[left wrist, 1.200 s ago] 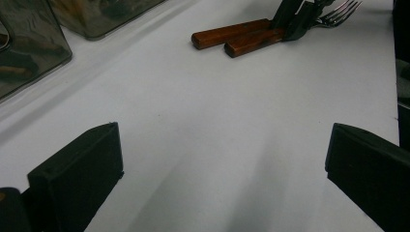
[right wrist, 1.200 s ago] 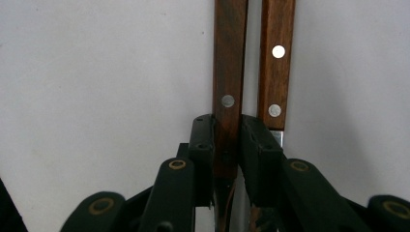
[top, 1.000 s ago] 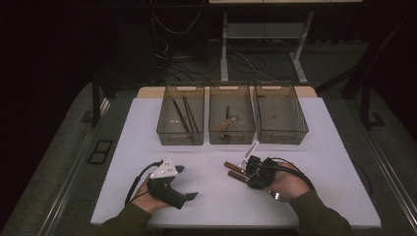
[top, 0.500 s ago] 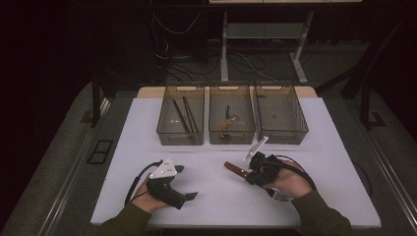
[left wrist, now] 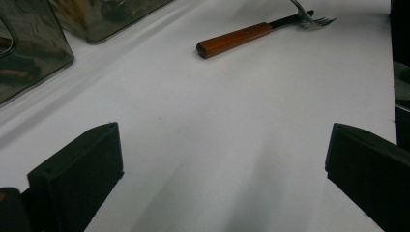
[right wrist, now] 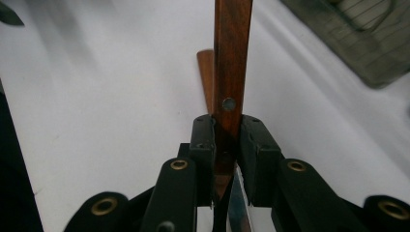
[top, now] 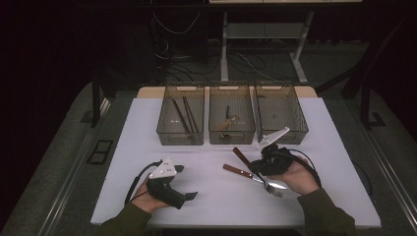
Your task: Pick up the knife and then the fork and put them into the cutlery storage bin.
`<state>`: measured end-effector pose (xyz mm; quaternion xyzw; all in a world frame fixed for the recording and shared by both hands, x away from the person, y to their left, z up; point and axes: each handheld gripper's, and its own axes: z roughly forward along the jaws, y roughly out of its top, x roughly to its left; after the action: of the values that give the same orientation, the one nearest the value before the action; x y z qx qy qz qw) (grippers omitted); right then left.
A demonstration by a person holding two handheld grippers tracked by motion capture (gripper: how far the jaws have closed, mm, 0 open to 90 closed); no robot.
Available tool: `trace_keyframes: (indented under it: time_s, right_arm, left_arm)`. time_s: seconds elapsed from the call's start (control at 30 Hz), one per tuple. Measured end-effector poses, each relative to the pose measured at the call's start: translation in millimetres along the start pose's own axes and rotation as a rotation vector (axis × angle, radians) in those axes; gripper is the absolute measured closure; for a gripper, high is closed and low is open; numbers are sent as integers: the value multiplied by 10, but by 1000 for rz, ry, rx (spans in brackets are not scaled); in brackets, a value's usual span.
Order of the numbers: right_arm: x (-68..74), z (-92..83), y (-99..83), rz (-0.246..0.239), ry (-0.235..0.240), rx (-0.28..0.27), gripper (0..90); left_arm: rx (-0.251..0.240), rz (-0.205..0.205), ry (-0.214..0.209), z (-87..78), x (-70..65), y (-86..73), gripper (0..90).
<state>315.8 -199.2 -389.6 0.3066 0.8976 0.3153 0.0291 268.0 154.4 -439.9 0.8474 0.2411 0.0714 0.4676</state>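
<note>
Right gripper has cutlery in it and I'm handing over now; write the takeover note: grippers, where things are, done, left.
Right gripper: shut on a wooden-handled utensil, handle pointing toward the three bins; its metal end is hidden, so type unclear.
Left gripper: open, holding nothing, resting on the white table.
Fork: lying on the table beside the right hand.
Done: left bin holds dark sticks; middle bin holds some items; right bin looks empty.
Left: likely drop the held utensil into a bin, then fetch the fork.
</note>
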Motion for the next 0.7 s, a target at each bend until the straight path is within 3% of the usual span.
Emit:
trace_keyframes:
  time_s: [0.7]
  right_arm:
    - [-156,-467,-38,67,-10,-179,772]
  left_arm:
    - [-6,3,-6,-3,0,2,0]
